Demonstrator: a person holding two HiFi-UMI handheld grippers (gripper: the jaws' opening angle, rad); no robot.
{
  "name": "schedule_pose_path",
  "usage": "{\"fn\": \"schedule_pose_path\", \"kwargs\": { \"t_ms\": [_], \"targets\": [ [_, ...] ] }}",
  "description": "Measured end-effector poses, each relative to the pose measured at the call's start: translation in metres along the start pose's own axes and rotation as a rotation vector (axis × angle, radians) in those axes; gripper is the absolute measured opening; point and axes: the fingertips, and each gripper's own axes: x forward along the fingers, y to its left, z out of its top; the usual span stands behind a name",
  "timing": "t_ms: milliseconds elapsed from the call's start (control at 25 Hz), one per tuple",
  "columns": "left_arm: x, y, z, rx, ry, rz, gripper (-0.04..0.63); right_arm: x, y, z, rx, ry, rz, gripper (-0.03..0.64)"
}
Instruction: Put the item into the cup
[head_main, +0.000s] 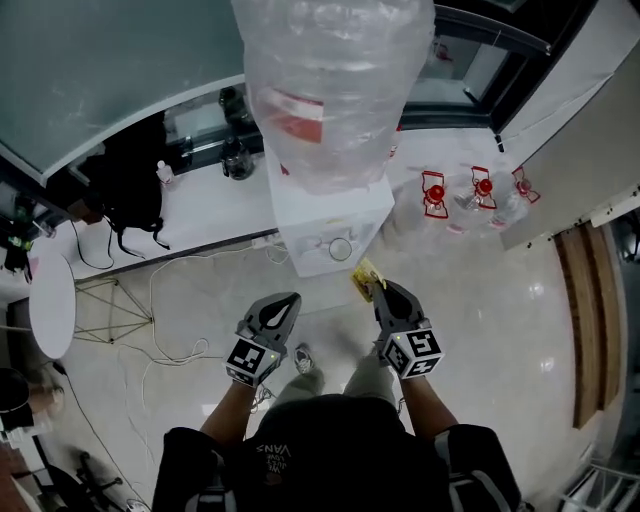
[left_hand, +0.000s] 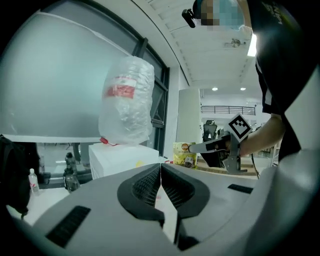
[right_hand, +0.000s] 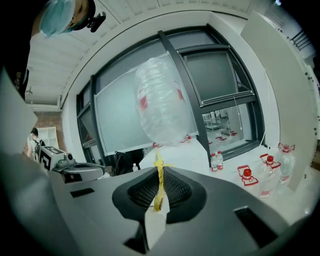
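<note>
Left gripper (head_main: 291, 300): jaws fully together, nothing between them; its own view shows the ribbed pads (left_hand: 150, 186) meeting along one line with only background past the tips. Right gripper (head_main: 386, 291): jaws closed down on a thin yellow packet (head_main: 366, 277); in the right gripper view the packet's edge (right_hand: 159, 186) runs as a narrow yellow strip between the pads and sticks out past the tips. The left gripper view shows the same packet (left_hand: 184, 154) face-on, printed yellow, hanging from the right jaw tips in the air. Both grippers are held in front of the person at about the same height, side by side and apart, pointing at a white water dispenser (head_main: 318, 222) with a large clear bottle (head_main: 335, 80) upside down on top. A small clear round rim (head_main: 341, 249) sits on the dispenser's front ledge, just beyond the packet; I cannot tell for certain that it is the cup. Packet and rim are apart.
</note>
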Motion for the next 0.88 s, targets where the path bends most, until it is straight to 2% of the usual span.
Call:
{"fn": "schedule_pose_path", "kwargs": {
  "t_ms": [200, 360, 520, 680, 720, 800, 880],
  "targets": [
    [0.038, 0.029, -0.042, -0.018, 0.054, 0.038, 0.018, 0.045, -0.029, -0.015, -0.007, 0.065, 0.011, 0.052],
    [0.072, 0.034, -0.075, -0.045, 0.080, 0.092, 0.018, 0.075, -0.054, -0.030, -0.060, 0.111, 0.046, 0.052],
    [0.107, 0.041, -0.107, -0.043, 0.103, 0.114, 0.019, 0.104, -0.073, -0.055, -0.129, 0.150, 0.081, 0.052],
    [0.134, 0.053, -0.151, -0.071, 0.114, 0.141, 0.021, 0.129, -0.093, -0.089, -0.154, 0.184, 0.099, 0.052],
    [0.139, 0.057, -0.164, -0.088, 0.122, 0.150, 0.033, 0.134, -0.095, -0.097, -0.162, 0.186, 0.106, 0.052],
    [0.147, 0.067, -0.189, -0.119, 0.146, 0.166, 0.110, 0.145, -0.097, -0.114, -0.176, 0.202, 0.130, 0.052],
    [0.153, 0.072, -0.211, -0.124, 0.185, 0.163, 0.138, 0.157, -0.096, -0.130, -0.208, 0.220, 0.156, 0.052]
  ]
}}
